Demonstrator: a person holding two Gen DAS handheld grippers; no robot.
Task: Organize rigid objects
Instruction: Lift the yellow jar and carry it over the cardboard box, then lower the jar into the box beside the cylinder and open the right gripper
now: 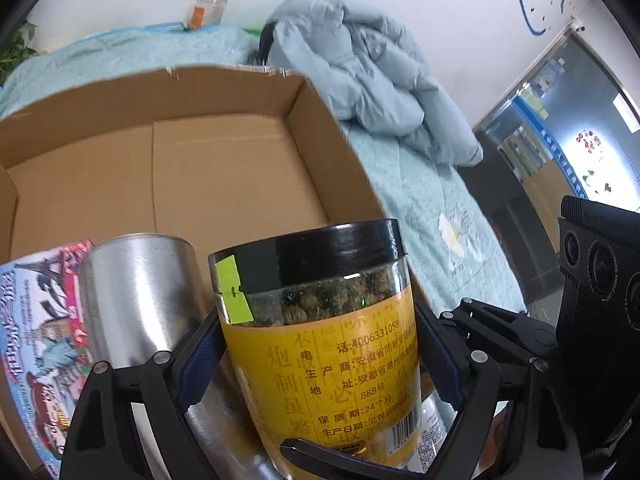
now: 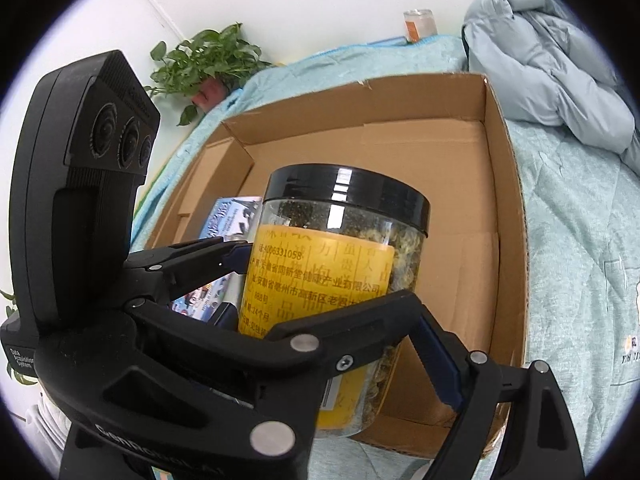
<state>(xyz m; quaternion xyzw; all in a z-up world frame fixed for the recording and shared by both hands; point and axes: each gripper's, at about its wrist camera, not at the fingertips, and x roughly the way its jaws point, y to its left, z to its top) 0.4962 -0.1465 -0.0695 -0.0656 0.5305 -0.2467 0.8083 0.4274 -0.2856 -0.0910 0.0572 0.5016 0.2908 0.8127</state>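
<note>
- The left gripper (image 1: 318,360) is clamped on the jar (image 1: 320,332): in the left wrist view its two blue pads press the yellow label from both sides, low on the body.
- The right gripper (image 2: 340,300) stands at the same jar (image 2: 340,264). In the right wrist view one black finger crosses in front of the label and the other is spread away to the right, so its jaws are apart and I judge it does not grip.
- The jar is upright, with the long axis vertical and the black lid on top. It is full of dried yellow-green flowers. Whether it is carried in the air or stands on the box floor, I cannot tell.
- Just to the left of the jar is a silver metal can (image 1: 140,300), also upright, and further left a colourful printed box (image 1: 40,340). The can is very near the left pad, so I think the jar has little room on that side.
- All of this lies at the near end of the open cardboard box (image 1: 240,92). The far part of its floor shows bare cardboard. The coming move probably turns on this: free space lies forward and to the right of the jar.
- The cardboard box rests on a bed with a light green quilt (image 2: 580,240), a soft surface.
- Far right lies a pale blue jacket (image 2: 540,60); at the far wall stand a small glass jar (image 2: 418,26) and a potted plant (image 2: 204,64).
</note>
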